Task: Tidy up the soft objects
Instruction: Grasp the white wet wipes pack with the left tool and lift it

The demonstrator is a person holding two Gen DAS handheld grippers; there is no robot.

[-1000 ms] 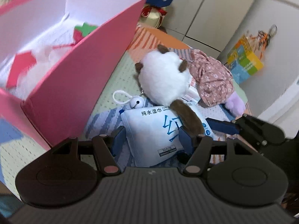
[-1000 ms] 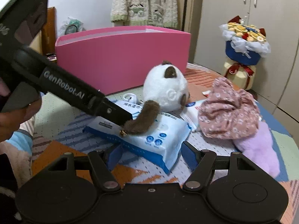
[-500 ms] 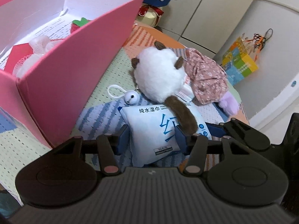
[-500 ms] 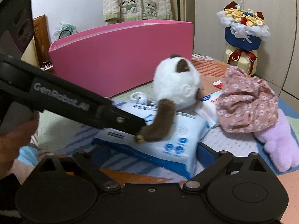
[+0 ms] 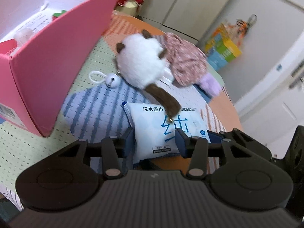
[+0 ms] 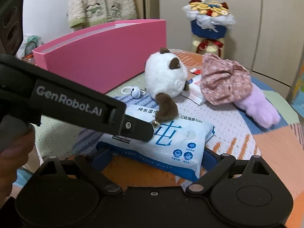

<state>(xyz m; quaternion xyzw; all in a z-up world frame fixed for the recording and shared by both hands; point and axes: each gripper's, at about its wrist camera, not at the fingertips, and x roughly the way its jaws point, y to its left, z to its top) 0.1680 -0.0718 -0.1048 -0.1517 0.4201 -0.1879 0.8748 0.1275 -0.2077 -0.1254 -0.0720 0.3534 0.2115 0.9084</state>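
At the table's near edge, my left gripper (image 5: 154,142), jaws just narrowing, clamps the wipes (image 5: 167,131). My right gripper (image 6: 153,158), just widened, straddles the pack's end with bare mat (image 6: 237,125) beyond.

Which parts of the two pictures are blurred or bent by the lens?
Left wrist view: plush cat and colourful box smeared by motion, wipes pack sharp, cabinet lines bowed. Right wrist view: mostly sharp, purple plush slightly soft, cabinet edges curved.
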